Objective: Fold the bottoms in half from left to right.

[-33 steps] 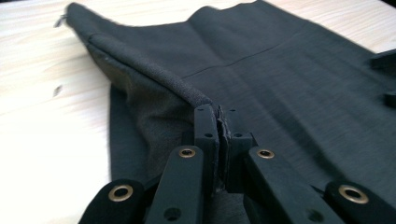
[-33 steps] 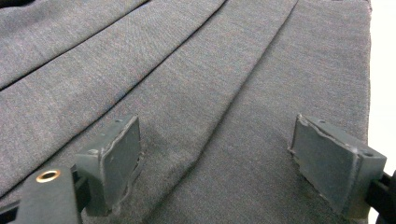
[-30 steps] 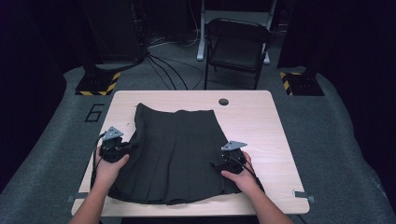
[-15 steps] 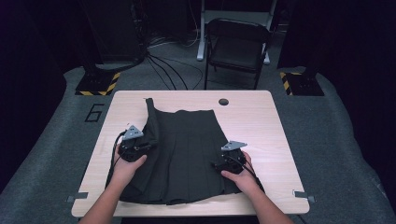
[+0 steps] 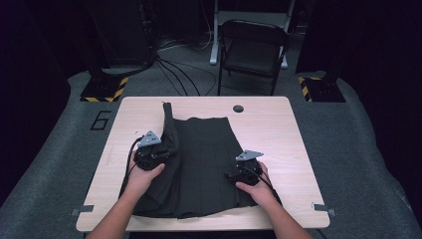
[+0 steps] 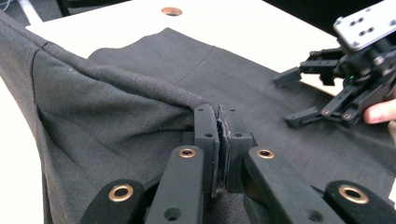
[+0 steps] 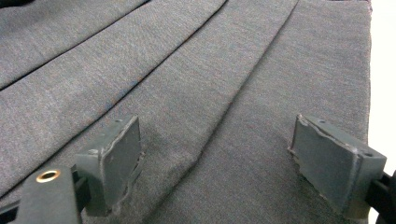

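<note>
Here, a dark skirt (image 5: pixel 201 164) lies on the wooden table (image 5: pixel 278 129), its left edge lifted and drawn over toward the middle.

The left gripper (image 5: pixel 160 155) is clamped tight on that raised edge; in the left gripper view the cloth is pinched flat between the two jaws and hangs in a fold from them. The right gripper (image 5: pixel 238 175) rests near the skirt's right edge with its jaws standing wide apart, the pads (image 7: pixel 116 158) set down on the pleated fabric without pinching any of it.
</note>
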A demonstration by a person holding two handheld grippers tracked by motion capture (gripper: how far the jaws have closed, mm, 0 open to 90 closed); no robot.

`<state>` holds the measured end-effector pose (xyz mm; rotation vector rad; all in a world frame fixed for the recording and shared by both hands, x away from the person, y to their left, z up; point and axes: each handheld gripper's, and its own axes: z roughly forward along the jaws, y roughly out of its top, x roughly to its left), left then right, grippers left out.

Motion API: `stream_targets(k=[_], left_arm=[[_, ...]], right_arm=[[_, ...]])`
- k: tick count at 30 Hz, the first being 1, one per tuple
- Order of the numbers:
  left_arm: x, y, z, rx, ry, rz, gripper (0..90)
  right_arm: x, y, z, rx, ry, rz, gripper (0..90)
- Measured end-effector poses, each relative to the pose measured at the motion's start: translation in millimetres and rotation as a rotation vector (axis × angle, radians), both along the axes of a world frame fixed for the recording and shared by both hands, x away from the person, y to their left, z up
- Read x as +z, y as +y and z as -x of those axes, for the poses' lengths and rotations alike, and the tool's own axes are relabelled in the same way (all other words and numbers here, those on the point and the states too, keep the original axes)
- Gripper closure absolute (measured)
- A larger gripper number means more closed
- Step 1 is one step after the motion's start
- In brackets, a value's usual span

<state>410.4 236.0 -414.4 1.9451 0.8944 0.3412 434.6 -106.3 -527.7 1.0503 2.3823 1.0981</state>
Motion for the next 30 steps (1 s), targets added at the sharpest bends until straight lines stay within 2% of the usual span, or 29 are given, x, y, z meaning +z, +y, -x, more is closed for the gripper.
stream_targets(k=[11, 21, 23, 25, 26, 27, 30], left_arm=[[19.7, -21.7, 0.6, -0.055, -0.038, 0.013, 86.9], [34.3, -41.1, -1.8, -0.101, -0.054, 0.025, 86.9], [38.6, -50.5, -3.4, -0.119, -0.052, 0.039, 86.9], [40.4, -54.4, -3.8, -0.127, -0.053, 0.036, 86.9], [43.3, -63.1, -5.1, -0.145, -0.065, 0.032, 86.9], [43.3, -63.1, -5.1, -0.145, -0.065, 0.032, 86.9], [45.6, -77.8, -6.2, -0.177, -0.07, 0.034, 86.9]], right_arm=[[0.0, 0.0, 0.0, 0.0, 0.0, 0.0, 15.6], [0.0, -0.1, -0.1, 0.001, -0.001, 0.0, 15.6], [0.0, -0.1, -0.1, 0.001, 0.0, 0.0, 15.6], [0.0, -0.1, -0.1, 0.001, 0.0, 0.0, 15.6], [0.0, -0.1, -0.1, 0.001, -0.001, 0.0, 15.6], [0.0, -0.1, -0.1, 0.001, -0.001, 0.0, 15.6], [-0.1, 0.0, -0.1, -0.001, 0.0, -0.002, 15.6]])
